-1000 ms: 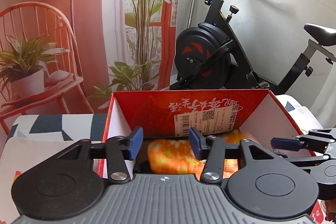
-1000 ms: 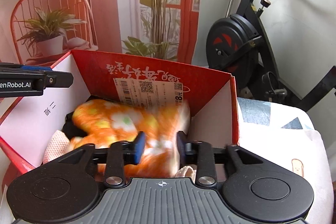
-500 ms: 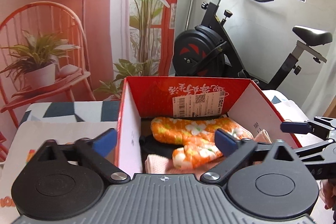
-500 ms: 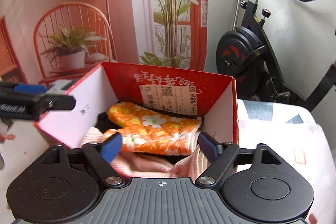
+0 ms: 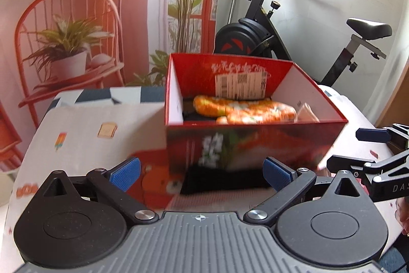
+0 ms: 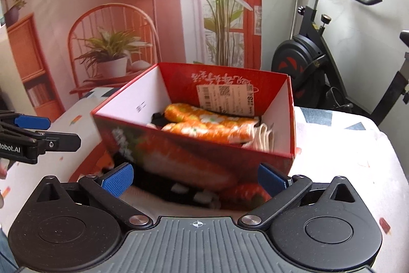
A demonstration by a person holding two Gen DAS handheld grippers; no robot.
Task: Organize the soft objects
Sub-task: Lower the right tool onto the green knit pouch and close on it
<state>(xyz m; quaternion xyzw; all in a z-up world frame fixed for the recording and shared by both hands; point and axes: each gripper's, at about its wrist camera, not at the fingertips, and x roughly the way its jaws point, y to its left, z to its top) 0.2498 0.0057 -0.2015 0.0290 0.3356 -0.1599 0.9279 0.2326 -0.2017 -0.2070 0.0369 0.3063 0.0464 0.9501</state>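
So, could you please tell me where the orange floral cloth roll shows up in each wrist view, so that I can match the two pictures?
Left wrist view: the orange floral cloth roll lies inside the red cardboard box, right of centre, just below the white printed label.
Right wrist view: the roll lies in the box near the middle of the picture, below the same label.
Shared landmark: the label on the box's far wall.

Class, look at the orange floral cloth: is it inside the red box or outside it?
Inside. The orange floral cloth lies below the red box rim, between its walls.
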